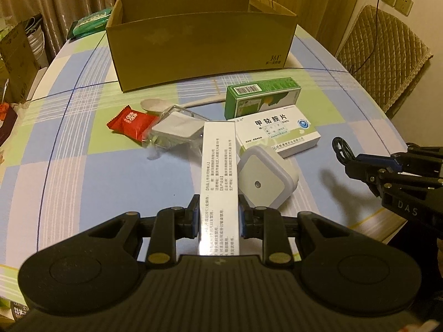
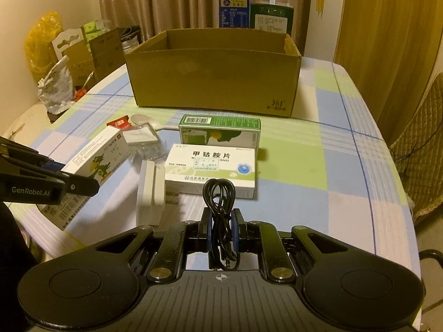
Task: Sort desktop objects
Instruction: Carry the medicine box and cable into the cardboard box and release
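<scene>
Between the blue pads of the left gripper, a long white medicine box is pinched along its narrow sides, its printed face up and its far end reaching over the clutter on the table. From the right wrist view the same box shows a green parrot on its side and hangs clear of the cloth. The right gripper is pressed together on a coiled black cable, whose loops stick up past the fingertips and whose plug ends hang back toward the camera.

On the checked tablecloth just beyond the held box lie a white square night light, a flat white tablet box with Chinese lettering, and a green carton with a barcode standing on its long edge behind it. To the left lie a clear plastic case, a red snack wrapper and a white spoon.

At the far side of the table stands an open cardboard box, its near wall plain and marked at the lower right corner. Its inside walls show bare, but the bottom is hidden from both views, so what it holds cannot be told.

Behind the table are curtains, a quilted chair on the right, and cartons and bags on the left.
</scene>
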